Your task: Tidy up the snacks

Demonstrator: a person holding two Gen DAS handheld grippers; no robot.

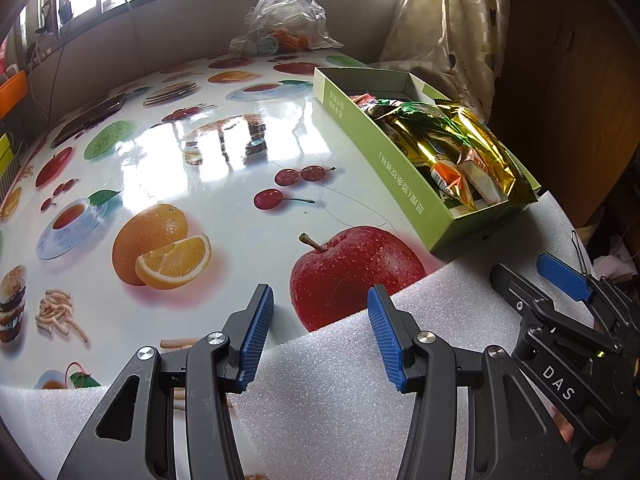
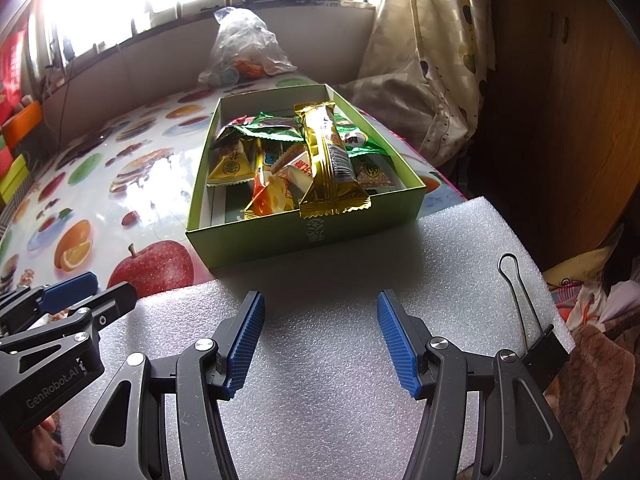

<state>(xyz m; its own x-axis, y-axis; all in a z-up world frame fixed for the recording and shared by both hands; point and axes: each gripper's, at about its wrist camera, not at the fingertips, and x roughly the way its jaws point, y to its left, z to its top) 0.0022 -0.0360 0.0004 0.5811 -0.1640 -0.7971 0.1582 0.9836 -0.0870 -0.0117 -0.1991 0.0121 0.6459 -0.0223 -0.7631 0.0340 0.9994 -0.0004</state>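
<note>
Two grippers hover side by side over the near edge of the table point(image 1: 224, 148), both empty.

Over at nine o'clock, the fruit-print cloth shows an orange and teacups, with a big red apple print point(image 1: 352, 276) just ahead of the left gripper point(image 1: 320, 334). Its blue pads stand apart, nothing between them, one finger over the cloth and the other over the white foam sheet point(image 2: 344, 344).

Moving toward twelve, a crumpled plastic bag point(image 1: 286, 16) sits at the far edge under the window.

Now the centre of the action: the green box point(image 2: 256, 240) lies at one o'clock of the left gripper and dead ahead, at twelve, of the right gripper point(image 2: 320, 342). Snacks point(image 2: 280, 152) are piled inside it, green and yellow wrappers, and a gold bar point(image 2: 330, 160) lies on top, its near end hanging over the box's front wall.

Right gripper: jaws spread wide, released, only foam beneath them.

At three o'clock, a black binder clip point(image 2: 544, 354) grips the foam's edge, its wire handle lying on the foam. Beyond it hangs a curtain point(image 2: 440, 60).
</note>
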